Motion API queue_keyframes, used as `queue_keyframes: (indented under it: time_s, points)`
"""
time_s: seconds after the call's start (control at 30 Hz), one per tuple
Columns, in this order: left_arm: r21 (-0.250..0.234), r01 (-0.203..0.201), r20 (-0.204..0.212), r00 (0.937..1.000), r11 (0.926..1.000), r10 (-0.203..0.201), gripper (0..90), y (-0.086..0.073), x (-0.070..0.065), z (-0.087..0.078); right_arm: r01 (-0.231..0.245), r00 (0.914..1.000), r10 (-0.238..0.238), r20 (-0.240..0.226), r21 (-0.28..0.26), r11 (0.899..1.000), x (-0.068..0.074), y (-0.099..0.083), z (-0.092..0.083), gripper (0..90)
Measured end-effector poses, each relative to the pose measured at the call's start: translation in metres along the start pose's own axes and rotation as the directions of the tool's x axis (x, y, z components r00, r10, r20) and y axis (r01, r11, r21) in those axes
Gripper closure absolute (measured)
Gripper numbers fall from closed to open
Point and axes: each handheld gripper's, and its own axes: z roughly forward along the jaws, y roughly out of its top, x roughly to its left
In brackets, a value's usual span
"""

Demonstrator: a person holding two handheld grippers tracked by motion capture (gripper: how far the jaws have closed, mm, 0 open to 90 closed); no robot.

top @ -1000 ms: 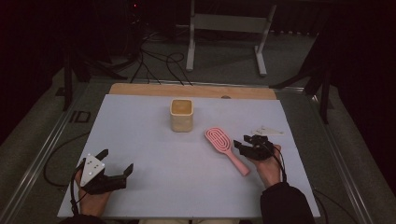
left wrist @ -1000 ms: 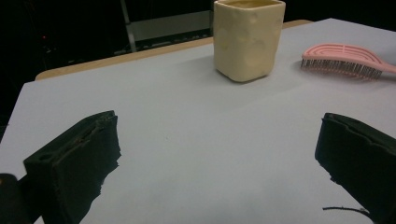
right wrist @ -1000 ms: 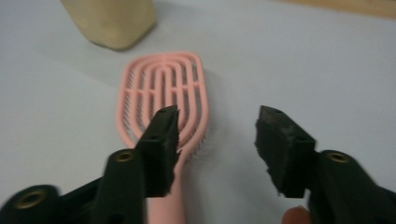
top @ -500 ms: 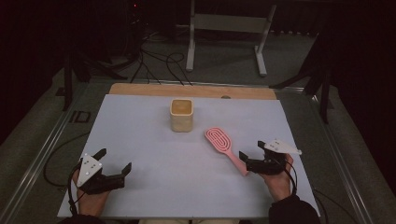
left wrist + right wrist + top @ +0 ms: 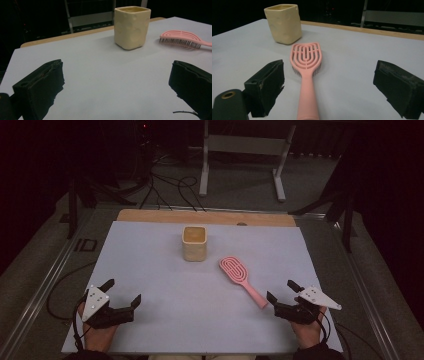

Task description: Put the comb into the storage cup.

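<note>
My right gripper rests low at the near right of the white table, its jaws spread wide with nothing pressed between the pads; they have just been opening, and the pink hairbrush is free of them. In the right gripper view the brush lies flat straight ahead of me, its handle running back toward the gap between my jaws, nearer the left one and touching neither. Its long axis runs along my line of sight: the handle end points at me, and the oval slotted head points away, toward the cream square cup. The bristles face down onto the table, showing as a dark fringe under the head's edge.

From the high view the same brush sits on a diagonal, head up and to the left, handle down and to the right, the handle tip just short of my right jaws. The cup stands upright beyond the head, apart from it.

My left gripper lies at the near left corner, jaws likewise wide apart and holding nothing. In the left gripper view bare table lies between them; the cup stands ahead, and the brush lies off to its right, side-on, bristles down.
</note>
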Motion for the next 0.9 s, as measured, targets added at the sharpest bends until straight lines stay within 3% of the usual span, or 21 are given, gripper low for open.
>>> queue_keyframes:
  time_s: [0.47, 0.9]
  points:
    - [-0.009, 0.001, 0.017, 0.9999, 1.0000, -0.001, 0.4, -0.0018, -0.0017, 0.0011, 0.021, 0.9998, -0.021, -0.003, 0.029, 0.999, -0.0018, -0.0062, -0.0003, 8.4]
    - [0.001, -0.008, 0.023, 0.9997, 1.0000, 0.008, 0.4, -0.0033, -0.0031, 0.0040, -0.004, 0.9999, 0.004, -0.013, 0.040, 0.999, -0.0018, -0.0042, 0.0007, 8.6]
